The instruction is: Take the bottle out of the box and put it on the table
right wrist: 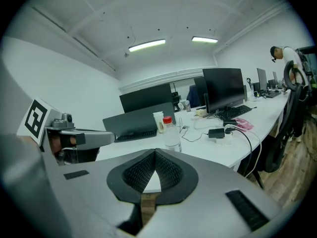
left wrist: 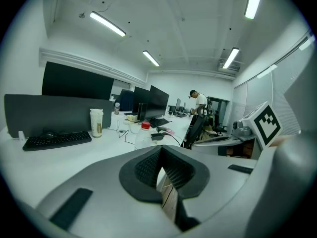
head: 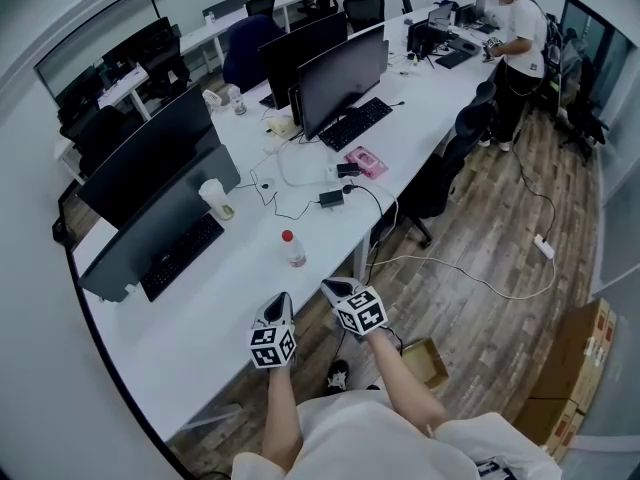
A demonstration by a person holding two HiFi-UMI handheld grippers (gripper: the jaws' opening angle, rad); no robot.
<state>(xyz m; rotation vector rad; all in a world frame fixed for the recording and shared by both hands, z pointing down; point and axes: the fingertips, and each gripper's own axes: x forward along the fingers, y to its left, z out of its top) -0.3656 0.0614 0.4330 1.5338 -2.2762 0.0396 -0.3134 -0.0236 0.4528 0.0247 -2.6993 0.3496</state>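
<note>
— Bottle first: where was it?

— It stood upright on the white table, red cap on top, close to the table's near edge and outside the box. In the head view a keyboard lay to its left, and a paper cup stood further back.

— And the grippers?

— They hung side by side at that near edge, both pointing toward the bottle. The left gripper and the right gripper were both short of it. Neither touched it.

— What were the jaws doing?

— The left gripper view showed its tips pressed together with nothing between them. The right gripper view showed the same: tips closed on each other, holding nothing.

— How did the bottle line up with them?

— In the left gripper view it stood beyond the closed tips and a little to their left. In the right gripper view it stood beyond the tips and a little to their right, with the cup just behind it.

— And the box?

— A small open cardboard box lay on the wooden floor, below the table and beside the person's right arm. It was apart from the bottle.
</note>
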